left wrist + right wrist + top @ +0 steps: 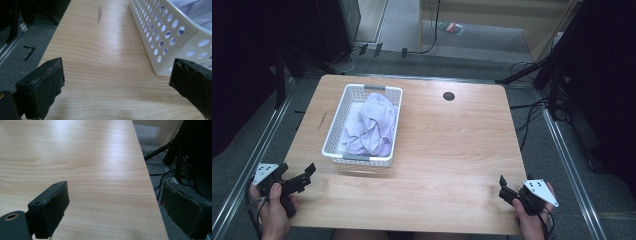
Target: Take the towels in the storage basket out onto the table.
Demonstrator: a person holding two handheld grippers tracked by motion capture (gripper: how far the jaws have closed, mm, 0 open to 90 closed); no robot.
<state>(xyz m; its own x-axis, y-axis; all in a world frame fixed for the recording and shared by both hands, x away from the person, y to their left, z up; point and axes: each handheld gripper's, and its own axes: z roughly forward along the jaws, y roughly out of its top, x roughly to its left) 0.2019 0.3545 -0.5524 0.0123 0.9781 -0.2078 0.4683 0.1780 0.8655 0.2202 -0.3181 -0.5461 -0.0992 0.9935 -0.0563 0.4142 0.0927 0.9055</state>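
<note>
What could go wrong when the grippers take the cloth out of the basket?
The light basket may lift or slide with the crumpled cloth, since nothing holds it. The left gripper, open beside the basket's perforated wall, could knock it. The right gripper, open, sits at the table edge, far from the basket.

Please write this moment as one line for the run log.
left gripper: open, empty, near basket | right gripper: open, empty, at table right edge | cloth: crumpled in basket

Grey carpet floor [412, 30] surrounds a light wooden table [452, 150], cables trailing nearby
</note>
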